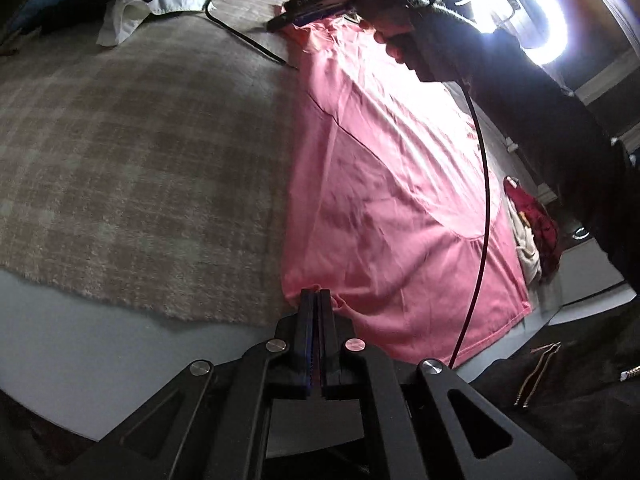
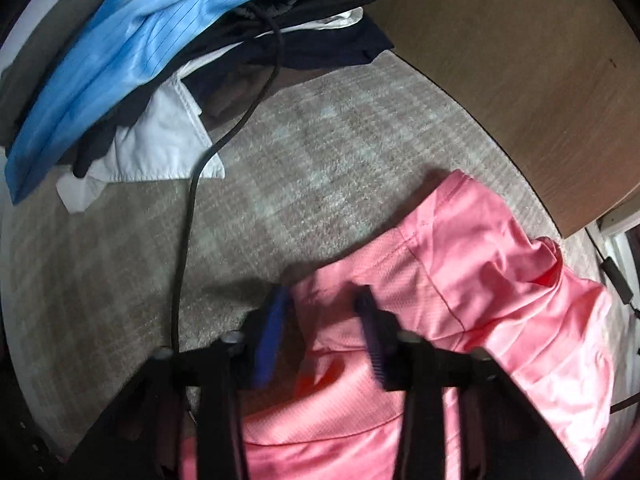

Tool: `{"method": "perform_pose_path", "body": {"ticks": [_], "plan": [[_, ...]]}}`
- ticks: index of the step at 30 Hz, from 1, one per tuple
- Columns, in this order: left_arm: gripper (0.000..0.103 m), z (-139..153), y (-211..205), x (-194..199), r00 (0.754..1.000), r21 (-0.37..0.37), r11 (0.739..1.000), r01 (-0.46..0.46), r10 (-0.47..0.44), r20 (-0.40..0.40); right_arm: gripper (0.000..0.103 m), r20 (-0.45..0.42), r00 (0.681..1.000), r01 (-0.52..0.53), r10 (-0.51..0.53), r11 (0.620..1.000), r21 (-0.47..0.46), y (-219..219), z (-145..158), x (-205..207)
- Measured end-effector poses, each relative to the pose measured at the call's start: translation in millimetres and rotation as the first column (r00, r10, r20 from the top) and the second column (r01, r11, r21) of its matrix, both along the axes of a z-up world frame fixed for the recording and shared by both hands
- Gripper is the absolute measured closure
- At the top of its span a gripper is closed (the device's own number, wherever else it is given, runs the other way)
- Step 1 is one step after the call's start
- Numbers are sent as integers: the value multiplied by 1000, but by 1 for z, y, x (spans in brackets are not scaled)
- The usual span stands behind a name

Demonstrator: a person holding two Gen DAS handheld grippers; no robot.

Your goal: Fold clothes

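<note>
Nearest in the left wrist view, the left gripper [image 1: 319, 294] is seen pressed together, with the near corner of the pink shirt [image 1: 400, 184] pinched at its tips. The shirt is spread lengthwise across the right part of the checked blanket [image 1: 132, 152], running from that corner to the far end. There the right gripper [image 1: 316, 10] is held low over the cloth by a hand [image 1: 394, 38], and a black cable [image 1: 476, 216] hangs down across the garment. A heap of other clothes [image 1: 132, 4] is seen at the far left, and a small red and white bundle [image 1: 532, 228] lies off the right edge.

In the right wrist view, the right gripper [image 2: 324, 304] is nearest. Its jaws are spread apart, one finger on the blanket [image 2: 312, 152] just beside the shirt's edge and the other over the pink cloth [image 2: 460, 264]; nothing is pinched yet. The shirt's end is bunched and creased here. At the far left, a blue striped garment [image 2: 104, 68], dark pieces and a white one [image 2: 160, 148] are piled, with a cable [image 2: 192, 200] trailing from them.

The fold is judged to be barely begun: one corner is held, the far end remains to be gripped, no fold has been laid, and the pile is still waiting.
</note>
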State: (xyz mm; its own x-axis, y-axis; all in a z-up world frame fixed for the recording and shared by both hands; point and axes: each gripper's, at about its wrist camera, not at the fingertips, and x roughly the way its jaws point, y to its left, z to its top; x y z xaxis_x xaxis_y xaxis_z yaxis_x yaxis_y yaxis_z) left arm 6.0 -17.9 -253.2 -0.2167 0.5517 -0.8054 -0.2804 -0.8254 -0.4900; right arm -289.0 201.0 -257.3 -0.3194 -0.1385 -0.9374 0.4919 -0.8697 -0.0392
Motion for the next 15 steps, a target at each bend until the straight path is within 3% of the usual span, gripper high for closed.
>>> {"method": "perform_pose_path", "body": {"ticks": [3,6,11,15], "plan": [[102,2,-5,4,999,19,999,-39,39,18,95,-7,1000,2,-2,999,-33,6,2,2],[100,3,-12,15,994,33,995,-94,92,63,96,-7,1000,2,-3,998,-66,12,3,6],[81,7,-12,22,988,-31,990,-140,141,56,97,-17,1000,14,-16,996,-88,15,6,5],[79,4,0,21,992,-132,984,-118,124,35,97,-37,999,14,-18,995,-94,15,9,5]]}}
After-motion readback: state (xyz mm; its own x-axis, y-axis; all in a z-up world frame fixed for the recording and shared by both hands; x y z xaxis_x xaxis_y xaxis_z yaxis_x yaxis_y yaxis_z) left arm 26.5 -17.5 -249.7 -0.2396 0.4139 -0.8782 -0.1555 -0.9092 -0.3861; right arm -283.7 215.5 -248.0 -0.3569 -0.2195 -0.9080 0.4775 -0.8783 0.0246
